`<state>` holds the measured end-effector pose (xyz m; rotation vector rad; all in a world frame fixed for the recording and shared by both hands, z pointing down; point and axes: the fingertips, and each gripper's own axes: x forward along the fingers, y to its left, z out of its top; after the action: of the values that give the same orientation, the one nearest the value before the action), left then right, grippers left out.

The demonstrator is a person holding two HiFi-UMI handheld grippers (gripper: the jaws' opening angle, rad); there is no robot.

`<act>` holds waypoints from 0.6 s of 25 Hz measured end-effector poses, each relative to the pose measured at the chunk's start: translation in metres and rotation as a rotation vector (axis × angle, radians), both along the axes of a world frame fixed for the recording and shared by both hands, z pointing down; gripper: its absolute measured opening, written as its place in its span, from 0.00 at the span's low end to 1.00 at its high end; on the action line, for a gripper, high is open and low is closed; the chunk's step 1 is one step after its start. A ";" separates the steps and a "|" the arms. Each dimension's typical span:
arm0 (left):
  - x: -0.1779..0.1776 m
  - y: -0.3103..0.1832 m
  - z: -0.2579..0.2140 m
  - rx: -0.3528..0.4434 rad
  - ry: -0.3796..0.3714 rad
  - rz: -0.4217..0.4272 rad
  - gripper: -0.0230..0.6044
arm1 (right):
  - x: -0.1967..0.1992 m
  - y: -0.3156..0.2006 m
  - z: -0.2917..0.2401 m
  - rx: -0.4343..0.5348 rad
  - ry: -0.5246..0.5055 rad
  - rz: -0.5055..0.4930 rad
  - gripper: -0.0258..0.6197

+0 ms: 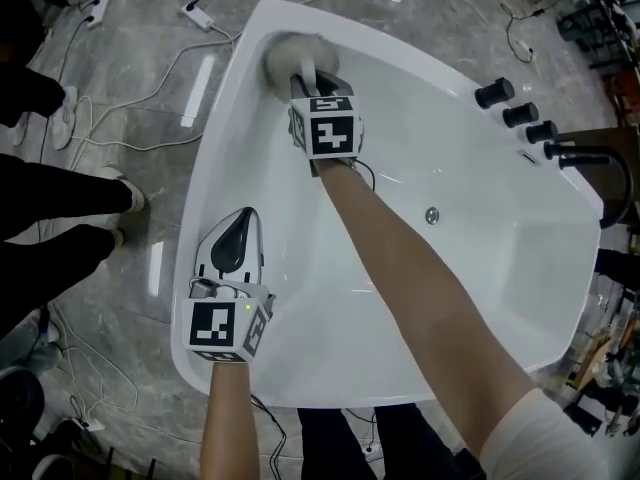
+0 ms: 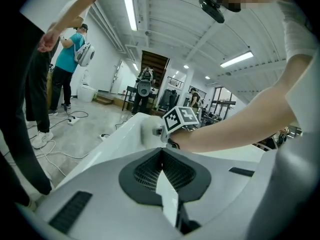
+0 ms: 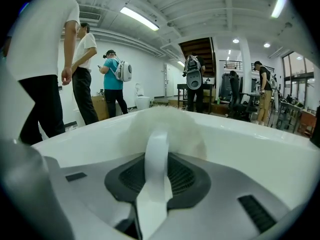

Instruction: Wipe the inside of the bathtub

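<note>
The white bathtub (image 1: 520,268) fills the head view. At its far corner my right gripper (image 1: 312,76) is shut on the white strap (image 3: 157,154) of a fluffy white wiping pad (image 1: 296,54), which presses against the tub's inner wall below the rim. In the right gripper view the pad (image 3: 175,123) sits just beyond the jaws. My left gripper (image 1: 241,220) rests at the tub's near left rim, jaws shut with nothing held. The left gripper view looks along the rim toward the right gripper (image 2: 181,120) and the pad (image 2: 149,133).
The drain (image 1: 432,214) lies mid-tub. Black knobs (image 1: 508,104) and a black faucet (image 1: 585,156) stand on the right rim. Cables and power strips (image 1: 195,13) lie over the grey floor. People stand close at the left (image 1: 60,203).
</note>
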<state>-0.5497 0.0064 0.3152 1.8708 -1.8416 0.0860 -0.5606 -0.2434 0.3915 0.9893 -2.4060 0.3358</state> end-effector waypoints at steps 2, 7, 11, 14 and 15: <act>-0.001 0.000 0.001 0.002 0.002 -0.002 0.05 | -0.006 -0.001 0.003 -0.008 0.008 -0.006 0.20; -0.003 -0.001 0.005 0.000 0.004 0.011 0.05 | -0.005 -0.002 0.006 -0.013 0.015 0.002 0.19; 0.001 0.000 0.007 -0.006 0.002 0.023 0.05 | 0.012 -0.003 0.003 -0.007 0.011 0.030 0.19; 0.006 -0.001 0.006 -0.004 -0.002 0.037 0.05 | 0.026 -0.004 0.001 -0.014 0.015 0.052 0.19; 0.008 -0.001 0.005 -0.001 -0.001 0.041 0.05 | 0.031 -0.006 0.001 -0.016 0.017 0.062 0.19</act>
<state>-0.5418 0.0053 0.3207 1.9079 -1.8039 0.1023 -0.5292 -0.2490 0.3927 1.0575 -2.3574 0.3661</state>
